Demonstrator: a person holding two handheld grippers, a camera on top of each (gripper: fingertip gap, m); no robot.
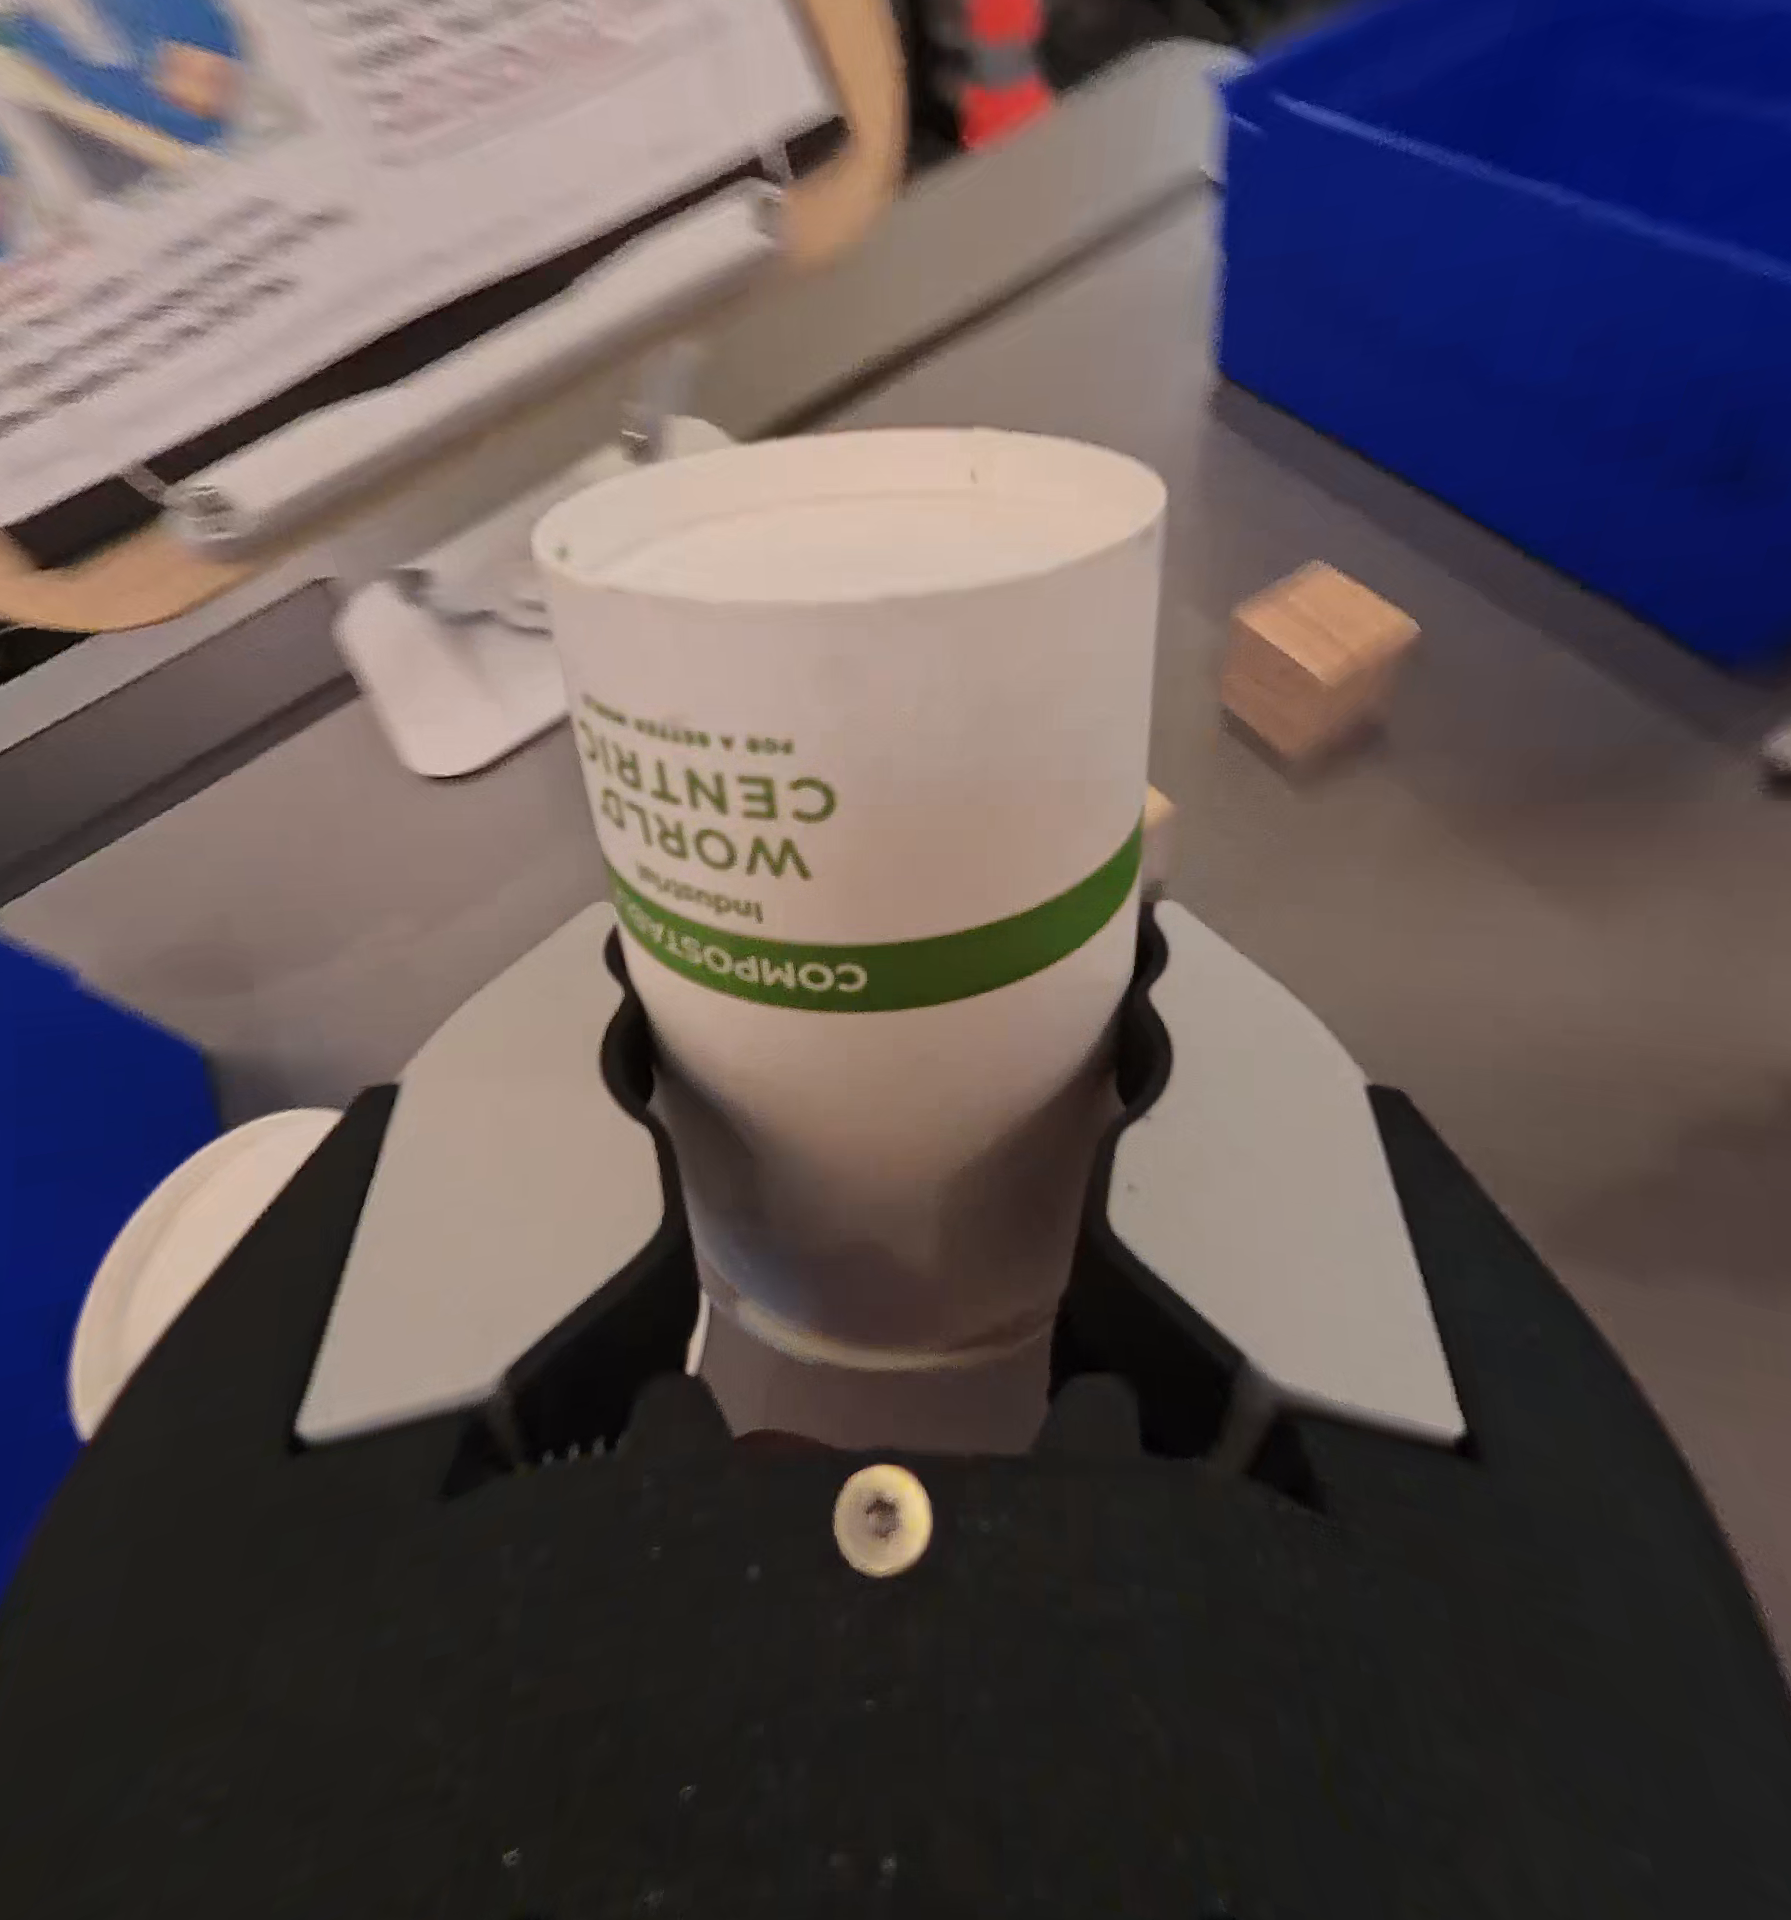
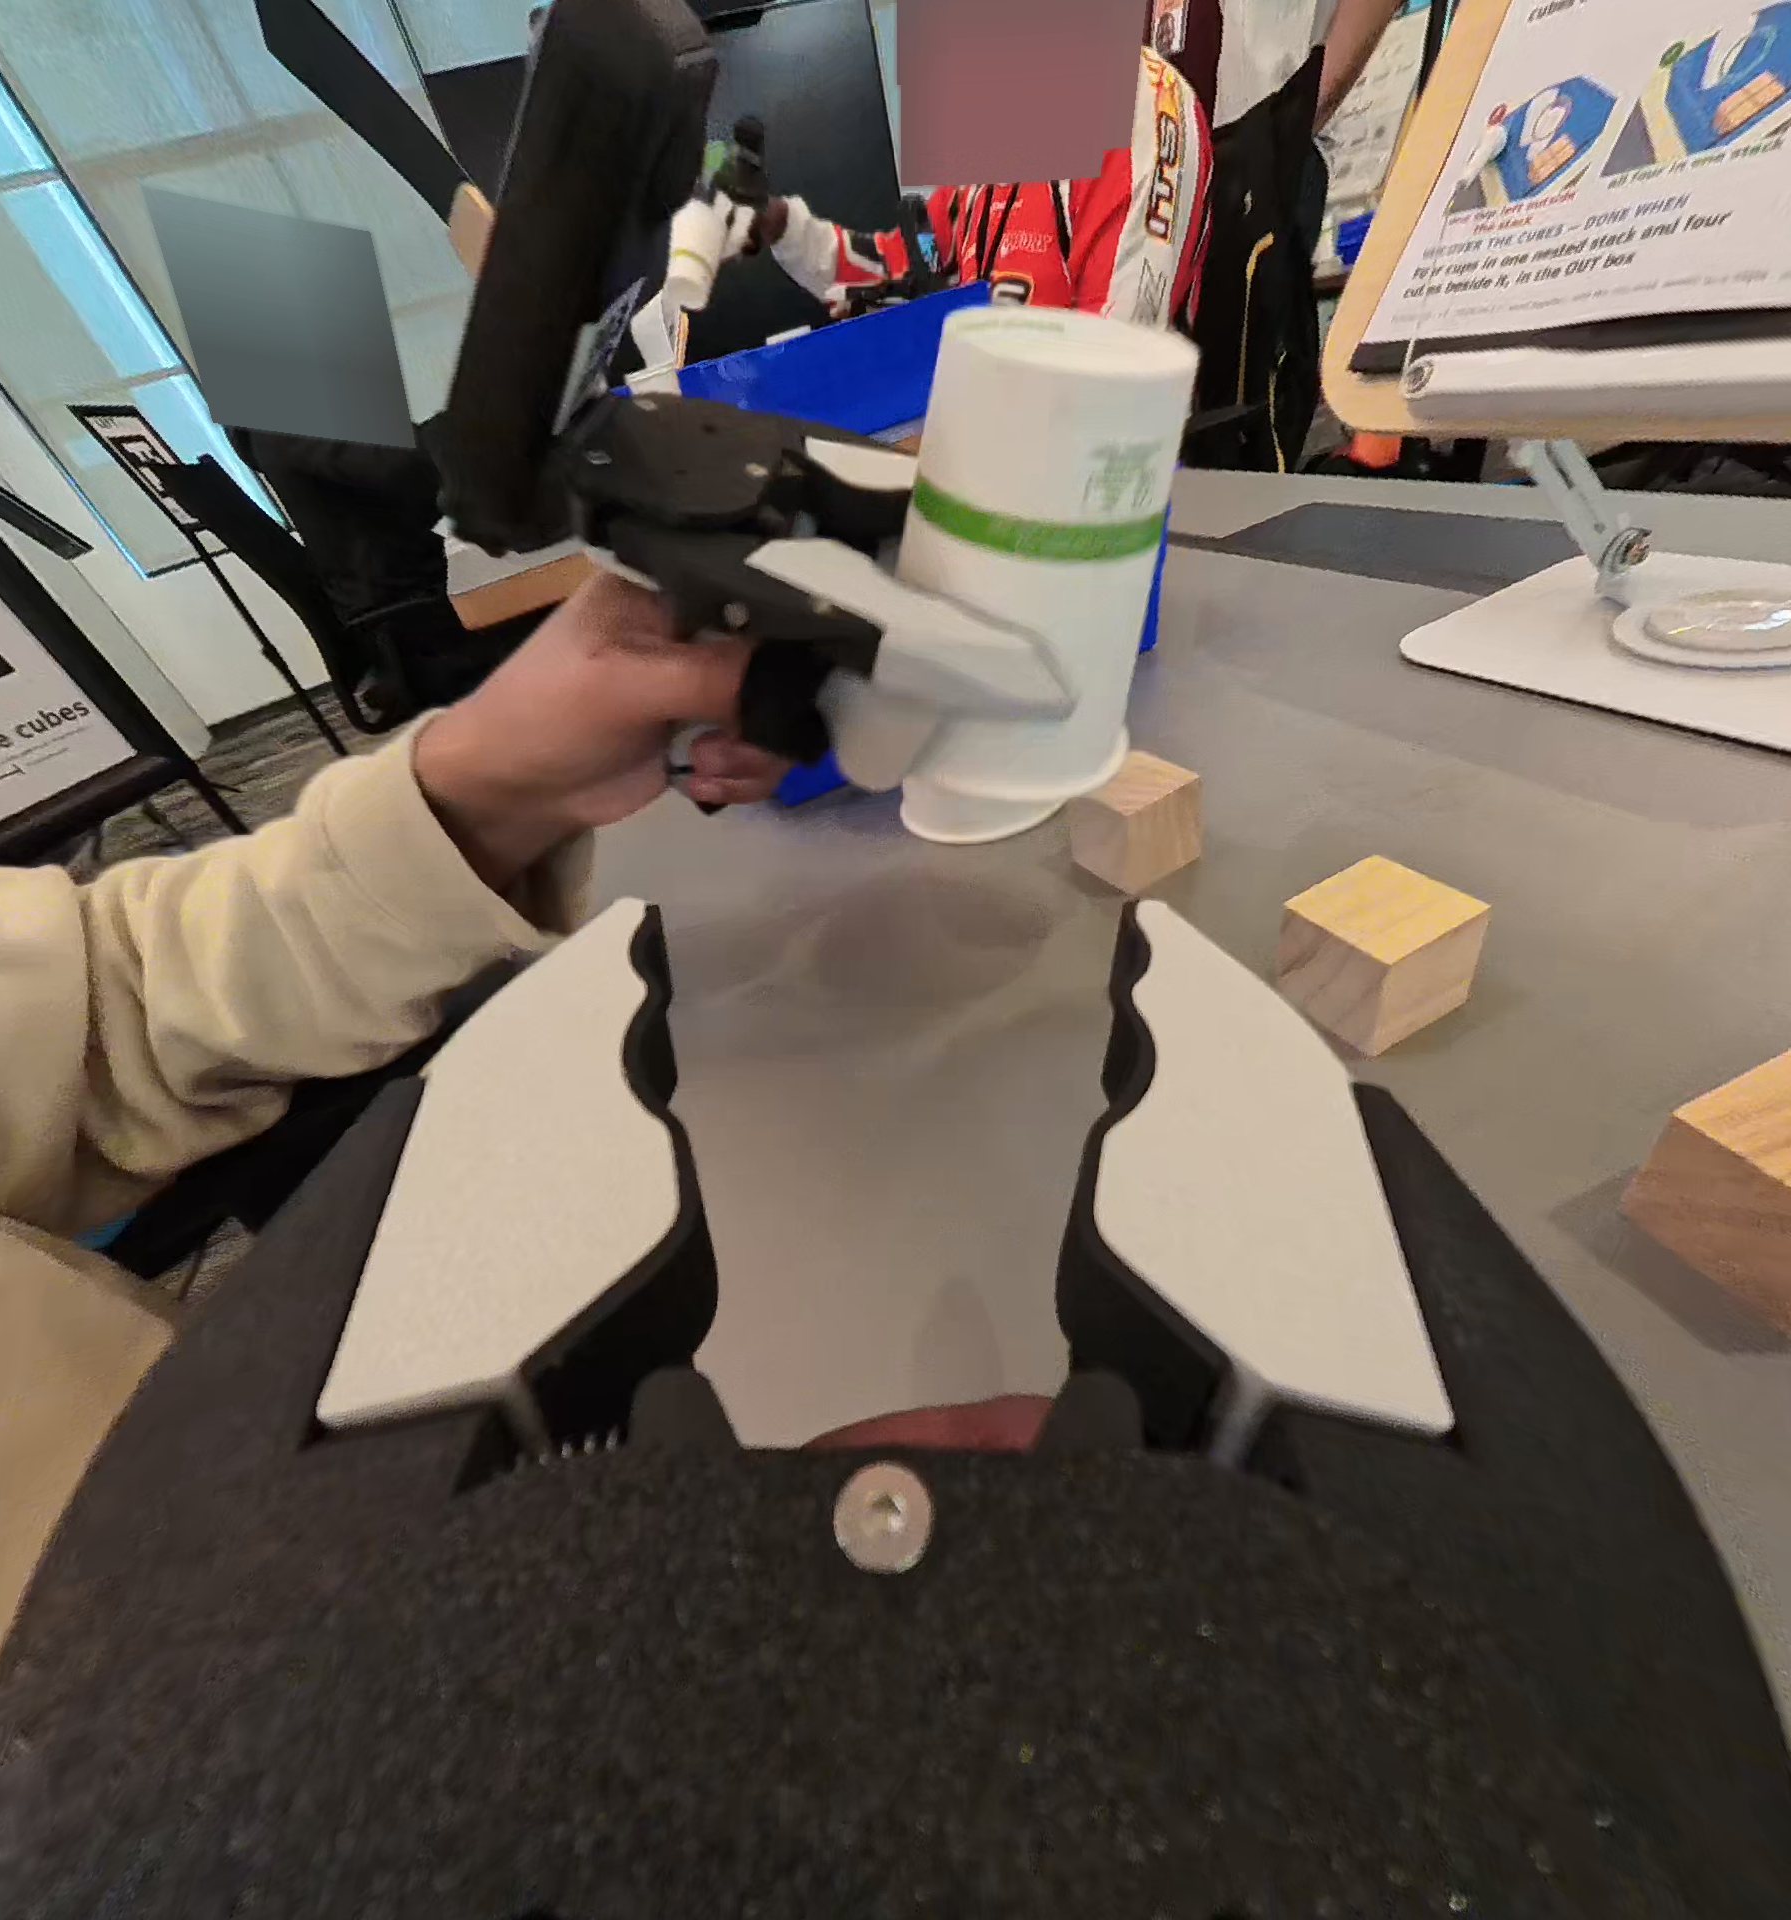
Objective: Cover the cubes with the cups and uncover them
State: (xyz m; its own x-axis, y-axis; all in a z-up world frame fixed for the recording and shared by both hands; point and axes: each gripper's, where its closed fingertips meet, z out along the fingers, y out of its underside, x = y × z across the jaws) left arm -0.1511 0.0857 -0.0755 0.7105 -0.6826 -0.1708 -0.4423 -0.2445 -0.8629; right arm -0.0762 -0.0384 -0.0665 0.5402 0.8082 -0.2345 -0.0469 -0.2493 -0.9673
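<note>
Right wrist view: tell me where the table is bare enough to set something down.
Bare grey table lies ahead of the open right claw, bordered by the sleeve left and the wooden cubes right. Crowded: around the held cup and farthest cube.

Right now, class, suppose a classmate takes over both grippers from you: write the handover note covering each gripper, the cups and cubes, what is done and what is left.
Left gripper: shut on an upside-down white cup with a green band, held tilted above the grey table, its rim beside the farthest wooden cube and not yet over it.
Right gripper: open, empty, low over bare table.
Things: three cubes in the right wrist view, the middle cube and nearest cube uncovered. Another white cup lies left of the left gripper by a blue bin.
Done: no cube covered in view.
Left: lower the held cup over the far cube, cover the others, then uncover them.
</note>
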